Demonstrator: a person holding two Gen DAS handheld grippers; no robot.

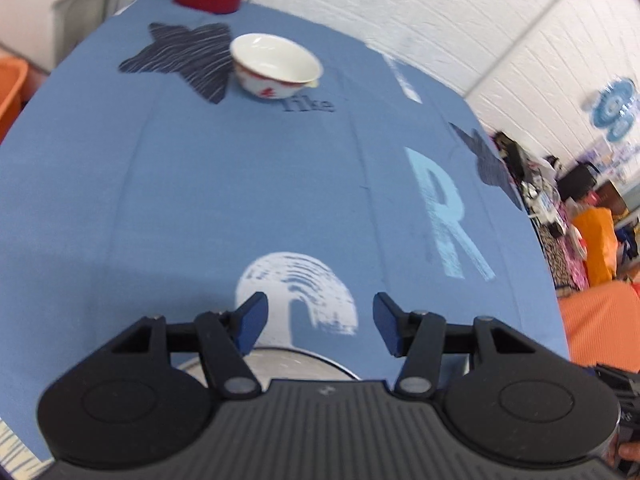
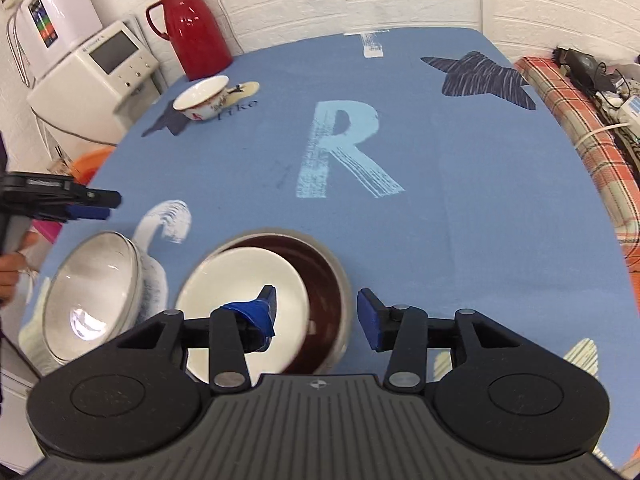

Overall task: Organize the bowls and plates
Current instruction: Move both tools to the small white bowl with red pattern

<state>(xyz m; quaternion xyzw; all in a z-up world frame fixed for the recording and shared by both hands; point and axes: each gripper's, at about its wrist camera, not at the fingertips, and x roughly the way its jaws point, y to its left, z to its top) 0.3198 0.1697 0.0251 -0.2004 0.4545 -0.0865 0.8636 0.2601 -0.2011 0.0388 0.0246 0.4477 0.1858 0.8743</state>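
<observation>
Left wrist view, left hand-held gripper [image 1: 318,322]: fingers spread wide, nothing between them, hovering over the blue printed cloth on the table [image 1: 200,200].
Left wrist view, far bowl: a small white ceramic bowl with red markings [image 1: 276,66] stands upright at 12 o'clock, well apart from the gripper, beside a dark striped star print. A red vessel stands behind it.
Left wrist view, near rim: a pale curved rim [image 1: 288,356] shows under the gripper at 6 o'clock; which dish it is I cannot tell.
Right wrist view, right hand-held gripper [image 2: 316,314]: fingers spread, empty, poised over the stack at 6 o'clock.
Right wrist view, stack: a white round plate [image 2: 240,284] lies tilted inside a dark brown bowl with a pale rim [image 2: 328,276].
Right wrist view, neighbour: a white glazed bowl with a grey rim [image 2: 92,280] sits at 8 o'clock, just beside the stack.
Right wrist view, far bowl: the small bowl is at 11 o'clock, near the red thermos jug [image 2: 192,28].
Handling: probably stiff, glossy, breakable ware; slippery under the pads. A pinch across a raised rim looks best, set down gently.
</observation>
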